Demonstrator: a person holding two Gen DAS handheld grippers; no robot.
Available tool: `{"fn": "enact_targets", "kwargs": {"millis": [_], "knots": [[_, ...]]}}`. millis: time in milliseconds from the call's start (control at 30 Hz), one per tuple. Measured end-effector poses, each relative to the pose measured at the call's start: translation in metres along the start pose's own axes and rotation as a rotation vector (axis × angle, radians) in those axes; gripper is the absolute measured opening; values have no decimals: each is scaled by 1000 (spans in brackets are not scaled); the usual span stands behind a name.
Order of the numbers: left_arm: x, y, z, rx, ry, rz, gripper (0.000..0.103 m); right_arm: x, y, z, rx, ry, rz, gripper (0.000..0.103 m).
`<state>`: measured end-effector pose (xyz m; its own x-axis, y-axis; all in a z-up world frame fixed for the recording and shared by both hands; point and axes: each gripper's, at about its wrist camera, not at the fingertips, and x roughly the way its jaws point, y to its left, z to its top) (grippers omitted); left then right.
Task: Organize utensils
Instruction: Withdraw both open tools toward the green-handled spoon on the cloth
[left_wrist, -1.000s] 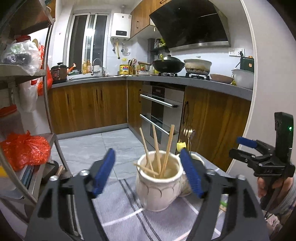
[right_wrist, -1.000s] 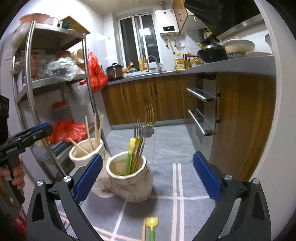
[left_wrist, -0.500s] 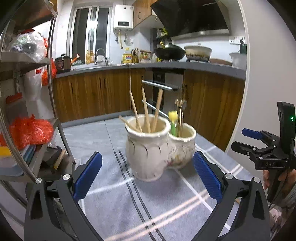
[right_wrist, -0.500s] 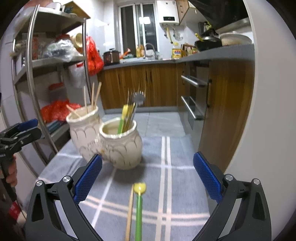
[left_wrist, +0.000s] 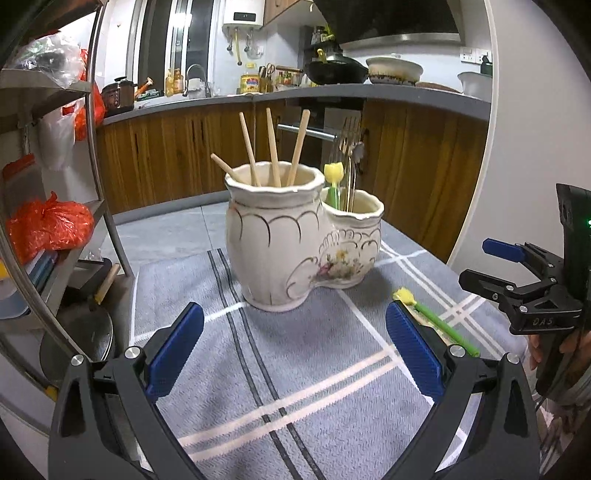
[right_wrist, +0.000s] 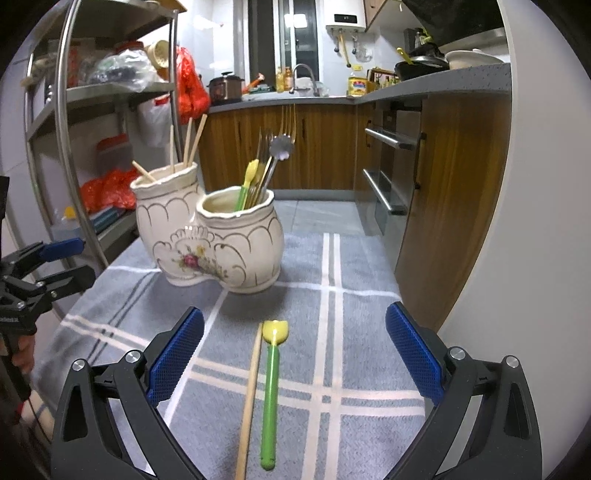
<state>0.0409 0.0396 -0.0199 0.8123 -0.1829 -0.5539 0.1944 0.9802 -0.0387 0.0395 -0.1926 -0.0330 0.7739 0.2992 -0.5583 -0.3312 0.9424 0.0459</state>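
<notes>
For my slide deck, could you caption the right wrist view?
Open right gripper above a green yellow-tipped utensil and wooden chopstick on grey striped cloth.

A green tulip-tipped utensil (right_wrist: 270, 398) and wooden chopstick (right_wrist: 249, 398) lie before the upright two-pot holder (right_wrist: 218, 236).

We lose loose chopstick (right_wrist: 250, 402) lower end past bottom edge, between right jaws. In left view, right jaw hides most of green utensil (left_wrist: 443, 325). Utensil ends sunk inside holder (right_wrist: 236, 251), unseen.
</notes>
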Motion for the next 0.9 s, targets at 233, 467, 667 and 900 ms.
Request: {"fn": "enact_targets", "kwargs": {"millis": [233,467,667,900], "knots": [[5,-4,-3,10,20,-6,97,10,-1,-7,-32,51,-43,98],[11,-11,-8,21,39,-14,97,23,-1,-16,-38,120,-76,98],[14,-18,-14,46,48,-8,97,33,-2,-20,-26,167,-98,98],[17,-19,-17,46,55,-4,97,39,-1,-20,-30,198,-95,97]]}}
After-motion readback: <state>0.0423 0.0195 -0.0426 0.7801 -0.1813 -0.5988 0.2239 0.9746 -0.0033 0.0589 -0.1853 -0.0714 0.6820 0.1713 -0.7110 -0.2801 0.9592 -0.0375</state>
